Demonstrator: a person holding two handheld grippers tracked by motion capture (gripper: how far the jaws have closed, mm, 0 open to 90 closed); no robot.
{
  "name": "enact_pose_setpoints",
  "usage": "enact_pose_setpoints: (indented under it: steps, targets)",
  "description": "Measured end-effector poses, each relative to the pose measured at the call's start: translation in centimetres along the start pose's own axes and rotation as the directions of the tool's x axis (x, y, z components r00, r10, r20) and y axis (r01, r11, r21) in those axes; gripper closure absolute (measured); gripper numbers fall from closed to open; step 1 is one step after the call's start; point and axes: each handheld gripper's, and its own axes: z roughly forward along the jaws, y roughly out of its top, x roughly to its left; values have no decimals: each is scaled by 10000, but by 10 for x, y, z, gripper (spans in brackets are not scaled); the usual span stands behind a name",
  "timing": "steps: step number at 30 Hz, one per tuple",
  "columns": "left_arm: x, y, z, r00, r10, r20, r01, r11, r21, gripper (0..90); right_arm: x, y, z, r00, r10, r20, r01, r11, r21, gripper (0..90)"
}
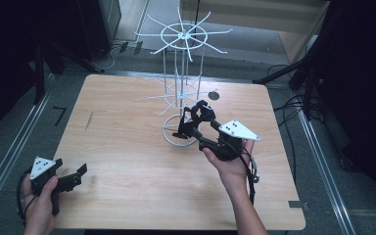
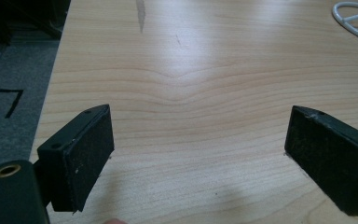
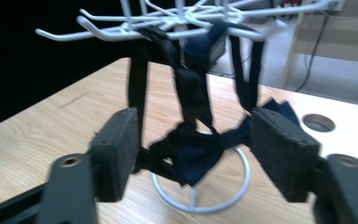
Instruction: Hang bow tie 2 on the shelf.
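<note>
A white wire display rack (image 1: pixel 181 93) with spoked hook arms stands on the far half of the wooden desk (image 1: pixel 127 161), its ring base resting on the boards. From one of its lower arms hangs a dark navy bow tie (image 3: pixel 193 156) by its black strap (image 3: pixel 186 88); the strap loops over the white wire and the bow dangles just above the ring base. In the high view the same bow tie (image 1: pixel 196 120) shows as a dark bundle just beside the rack's pole.

The right tongs (image 3: pixel 193 154), held in the person's right hand (image 1: pixel 232 164), point at the rack. Their jaws stand wide, one on each side of the bow tie; the right pad is close against one wing of the bow, and whether it touches I cannot tell. The left pad stands clear of the cloth.

The left tongs (image 2: pixel 198 154) rest low at the near left corner of the desk in the left hand (image 1: pixel 39 200), well apart from the rack, jaws spread wide over bare wood with nothing between them
</note>
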Motion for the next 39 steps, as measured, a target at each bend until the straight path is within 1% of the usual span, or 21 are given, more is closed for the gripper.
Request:
enact_pose_setpoints:
  steps: [3,4,7,9,12,17,21,27,34,39]
  targets:
    - [0,0,0,10000,-6,-4,6,10000,22,84,-5,-6,-5,9998,166,71,-166,9999,18,216]
    - [0,0,0,10000,-34,2,34,10000,8,84,-6,-8,-6,9998,152,125,-152,9999,9,190]
    - [1,0,0,10000,-75,19,75,10000,7,84,-11,-14,-10,9996,255,113,-256,9996,75,151]
    - [1,0,0,10000,-86,21,86,10000,2,84,-14,-17,-12,9993,356,95,-357,9993,137,142]
    - [1,0,0,10000,-55,26,55,10000,8,84,-18,-23,-15,9988,453,210,-457,9988,201,137]
    - [0,0,0,10000,-68,19,68,10000,8,84,-25,-30,-22,9987,451,238,-457,9986,266,132]
    - [0,0,0,10000,-68,25,68,10000,13,84,-31,-36,-27,9974,668,285,-676,9972,307,131]
    - [0,0,0,10000,-45,26,45,10000,35,84,-41,-48,-34,9953,832,489,-855,9952,473,131]
    - [0,0,0,10000,-59,34,59,10000,29,84,-50,-60,-41,9935,894,712,-936,9939,580,131]
    - [0,0,0,10000,-76,19,76,10000,-7,84,-60,-69,-50,9907,1015,910,-1077,9920,653,130]
